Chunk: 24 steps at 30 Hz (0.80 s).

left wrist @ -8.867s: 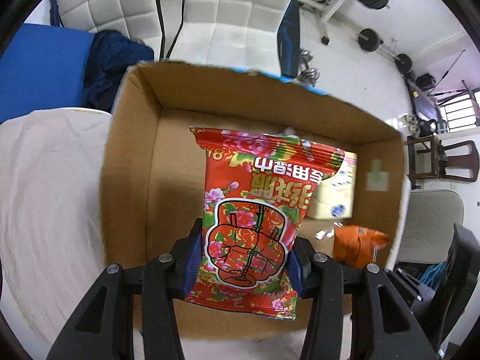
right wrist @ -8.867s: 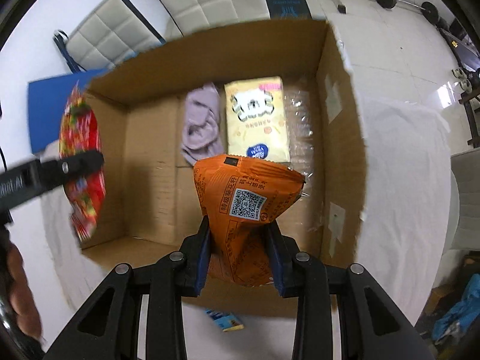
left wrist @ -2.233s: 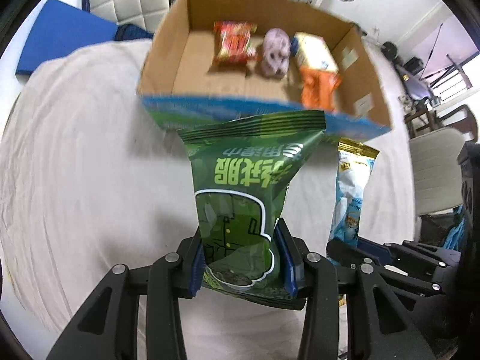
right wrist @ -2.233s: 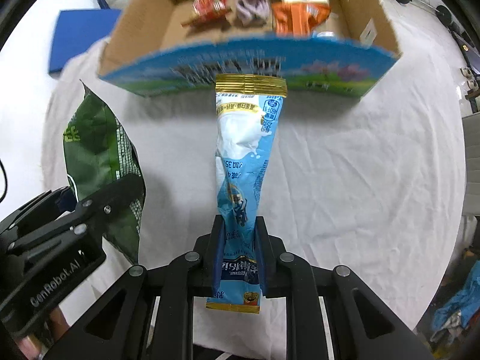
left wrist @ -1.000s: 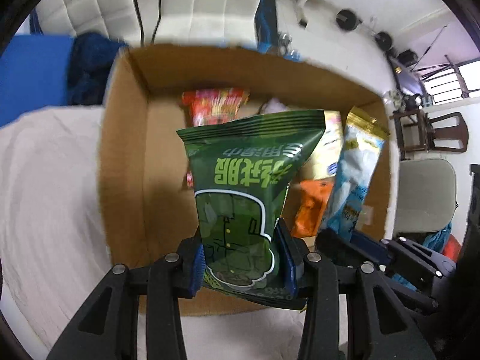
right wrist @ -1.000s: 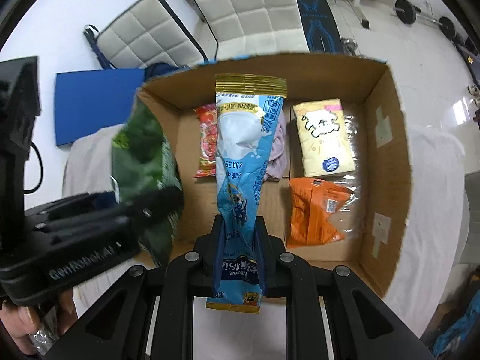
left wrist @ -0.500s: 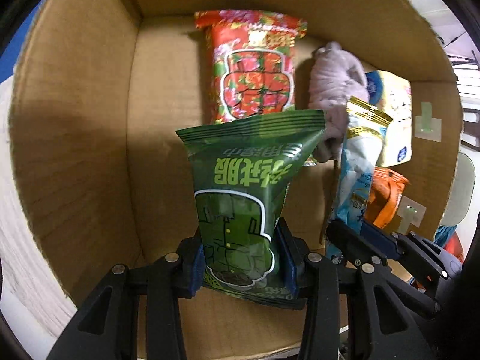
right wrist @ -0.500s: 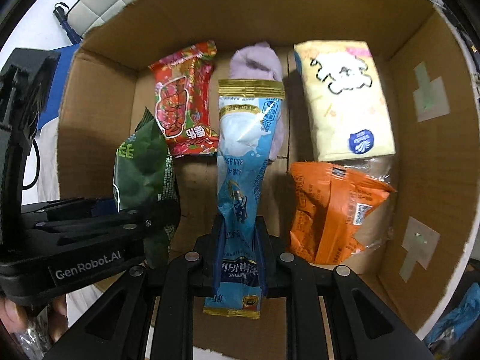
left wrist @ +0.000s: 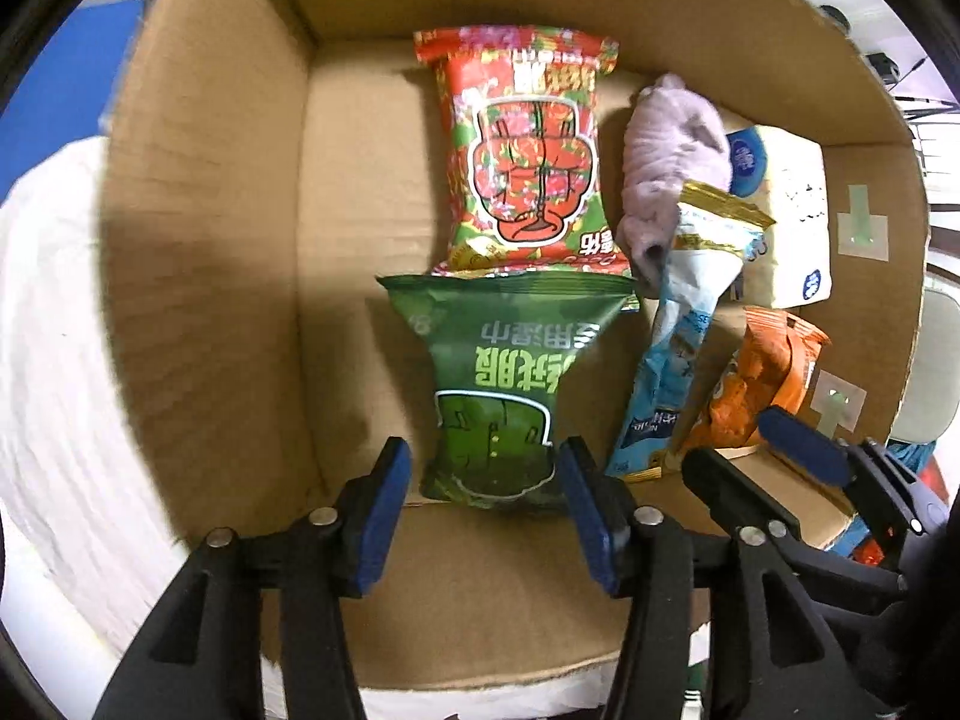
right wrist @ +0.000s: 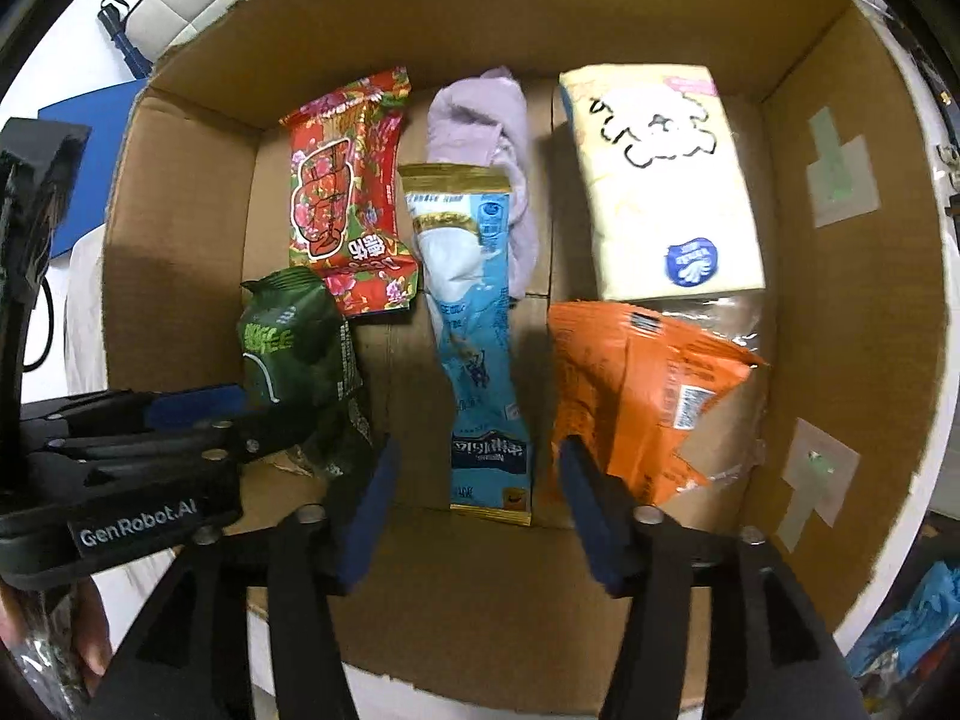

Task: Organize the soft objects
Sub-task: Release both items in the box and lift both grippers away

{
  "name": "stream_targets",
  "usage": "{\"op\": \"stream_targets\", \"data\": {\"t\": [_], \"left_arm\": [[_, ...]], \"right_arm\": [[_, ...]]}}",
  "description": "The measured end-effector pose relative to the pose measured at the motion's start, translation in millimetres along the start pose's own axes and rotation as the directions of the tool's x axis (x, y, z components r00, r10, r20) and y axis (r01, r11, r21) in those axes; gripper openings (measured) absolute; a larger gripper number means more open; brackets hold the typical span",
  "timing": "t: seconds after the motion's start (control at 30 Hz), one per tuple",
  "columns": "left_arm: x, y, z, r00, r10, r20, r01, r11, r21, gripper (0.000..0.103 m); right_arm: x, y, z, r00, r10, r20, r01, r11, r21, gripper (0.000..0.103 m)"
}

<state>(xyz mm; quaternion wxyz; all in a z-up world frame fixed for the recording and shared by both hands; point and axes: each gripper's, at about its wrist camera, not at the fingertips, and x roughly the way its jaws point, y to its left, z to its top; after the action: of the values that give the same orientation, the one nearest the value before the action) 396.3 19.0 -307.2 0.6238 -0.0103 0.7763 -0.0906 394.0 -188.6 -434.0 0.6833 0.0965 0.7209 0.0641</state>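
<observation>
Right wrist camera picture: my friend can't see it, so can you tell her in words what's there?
An open right gripper hovers over a cardboard box, with a blue and white packet lying loose between its fingers. Around it lie a red bag, a green bag, an orange bag, a cream tissue pack and a lilac cloth.

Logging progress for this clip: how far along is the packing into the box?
Six soft items lie in the cardboard box, including the green bag and blue pouch. Nothing in hand: left gripper and right gripper are both open. No unpacked items are in view.
</observation>
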Motion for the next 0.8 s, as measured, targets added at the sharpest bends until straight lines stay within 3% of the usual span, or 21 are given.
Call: {"op": "stream_targets", "data": {"t": [0.1,0.17,0.23,0.33,0.37,0.43,0.7,0.8], "left_arm": [[-14.7,-6.8,-8.9,0.997,0.042,0.058,-0.043,0.999,0.006,0.054],[-21.9,-4.8,-17.4,0.993,0.061,0.099,-0.061,0.998,0.0,0.056],[-31.5,-5.2,-24.1,0.986,0.072,0.153,-0.071,0.997,-0.013,0.081],[-41.1,-12.5,-41.3,0.971,0.098,0.22,-0.095,0.995,-0.026,0.093],[-43.7,-13.2,-44.6,0.966,0.108,0.237,-0.104,0.994,-0.028,0.095],[-50.1,-15.5,-53.0,0.954,0.125,0.271,-0.122,0.992,-0.029,0.099],[-72.9,-0.1,-77.8,0.928,0.09,0.363,-0.078,0.996,-0.048,0.099],[-86.7,-2.7,-95.0,0.906,0.095,0.412,-0.084,0.995,-0.044,0.099]], "right_arm": [[-7.0,0.1,-5.5,0.998,-0.049,0.031,0.049,0.999,-0.015,0.066],[-11.2,-1.6,-9.5,0.996,-0.077,0.054,0.078,0.997,-0.016,0.073],[-13.3,-0.5,-14.0,0.992,-0.102,0.074,0.104,0.994,-0.015,0.084],[-17.3,-4.1,-20.7,0.986,-0.129,0.101,0.13,0.991,-0.006,0.087],[-18.1,-4.5,-22.5,0.986,-0.13,0.106,0.131,0.991,-0.003,0.087],[-21.0,-8.2,-26.1,0.982,-0.141,0.124,0.14,0.99,0.013,0.103],[-51.6,-8.7,-52.6,0.966,-0.166,0.198,0.157,0.986,0.057,0.103],[-73.3,-6.6,-65.0,0.959,-0.165,0.231,0.155,0.986,0.062,0.103]]}}
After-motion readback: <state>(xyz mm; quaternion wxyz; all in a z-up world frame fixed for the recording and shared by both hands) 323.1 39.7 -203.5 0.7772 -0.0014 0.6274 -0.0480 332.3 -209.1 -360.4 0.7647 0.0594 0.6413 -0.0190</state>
